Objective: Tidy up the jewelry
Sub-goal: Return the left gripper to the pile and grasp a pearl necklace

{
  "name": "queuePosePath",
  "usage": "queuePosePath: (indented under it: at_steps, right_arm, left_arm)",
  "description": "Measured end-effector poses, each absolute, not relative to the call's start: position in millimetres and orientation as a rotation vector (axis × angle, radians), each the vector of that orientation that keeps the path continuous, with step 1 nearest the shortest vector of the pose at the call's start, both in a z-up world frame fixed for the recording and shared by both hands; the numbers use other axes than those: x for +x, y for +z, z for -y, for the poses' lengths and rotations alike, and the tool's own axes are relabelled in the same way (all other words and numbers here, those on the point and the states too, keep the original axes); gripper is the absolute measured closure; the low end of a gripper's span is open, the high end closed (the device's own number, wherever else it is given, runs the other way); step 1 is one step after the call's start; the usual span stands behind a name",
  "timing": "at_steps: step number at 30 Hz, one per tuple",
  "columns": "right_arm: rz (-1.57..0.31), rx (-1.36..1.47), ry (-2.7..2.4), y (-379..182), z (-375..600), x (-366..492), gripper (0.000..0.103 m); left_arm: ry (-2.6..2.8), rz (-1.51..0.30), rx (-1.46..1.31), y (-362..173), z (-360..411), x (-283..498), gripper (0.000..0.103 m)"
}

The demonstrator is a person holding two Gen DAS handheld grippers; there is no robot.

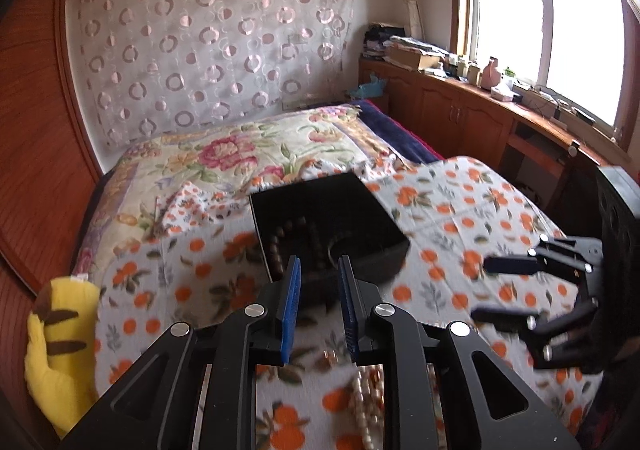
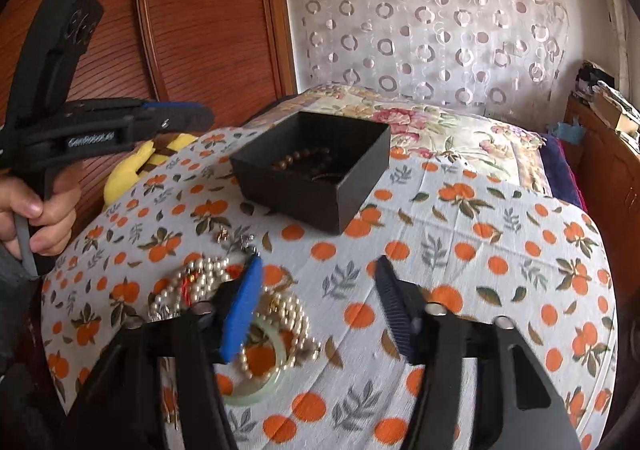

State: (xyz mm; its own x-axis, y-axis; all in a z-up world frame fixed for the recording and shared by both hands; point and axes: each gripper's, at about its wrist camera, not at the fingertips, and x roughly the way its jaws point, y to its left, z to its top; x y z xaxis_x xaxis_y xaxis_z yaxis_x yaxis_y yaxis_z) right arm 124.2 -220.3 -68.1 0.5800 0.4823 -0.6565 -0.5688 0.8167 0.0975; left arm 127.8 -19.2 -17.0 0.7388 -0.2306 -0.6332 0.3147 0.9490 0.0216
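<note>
The white cloth printed with oranges [image 2: 460, 217] carries a black square cardboard box [image 2: 316, 185]; inside lies a brown wooden bead bracelet [image 2: 301, 157]. Nearer to me is a tangled heap of cream pearl necklaces [image 2: 208, 282], partly over 1 pale green jade bangle [image 2: 267, 386]. My right gripper [image 2: 316, 310] stands wide, holding nothing. My left gripper [image 1: 319, 304] is narrow, also holding nothing.

Left gripper [image 1: 319, 274] angled downward, 2 blue-padded fingers [image 1: 291, 304] standing a narrow gap apart, nothing pinched between them. Left hand [image 2: 38, 209] wrapped around its grip handle. Right gripper [image 2: 320, 294] angled downward, jaws parted wide, empty. Slight motion blur on both.
</note>
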Motion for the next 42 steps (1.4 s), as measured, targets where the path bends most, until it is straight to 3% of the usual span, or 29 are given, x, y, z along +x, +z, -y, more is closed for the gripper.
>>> queuePosePath:
  at_steps: [3,8,23,26,28,42]
  right_arm:
    - [-0.752,-0.141,0.625,-76,219,124,0.063]
    - [-0.807,-0.165,0.659,-88,208,127,0.071]
    - [-0.870,-0.199,0.652,-101,188,140,0.073]
    - [-0.862,-0.212,0.624,-100,190,140,0.087]
    - [-0.866,-0.232,0.595,-103,190,141,0.091]
    - [-0.875,-0.195,0.596,-105,194,144,0.091]
  left_arm:
    - [-0.315,-0.703,0.129,-31,19,116,0.085]
    - [-0.335,-0.752,0.123,-56,17,95,0.085]
    - [-0.356,-0.837,0.079,-91,11,66,0.085]
    - [-0.364,-0.847,0.081,-95,13,64,0.085]
    - [-0.368,-0.856,0.081,-97,15,64,0.085]
    - [-0.321,-0.889,0.142,-108,23,73,0.085]
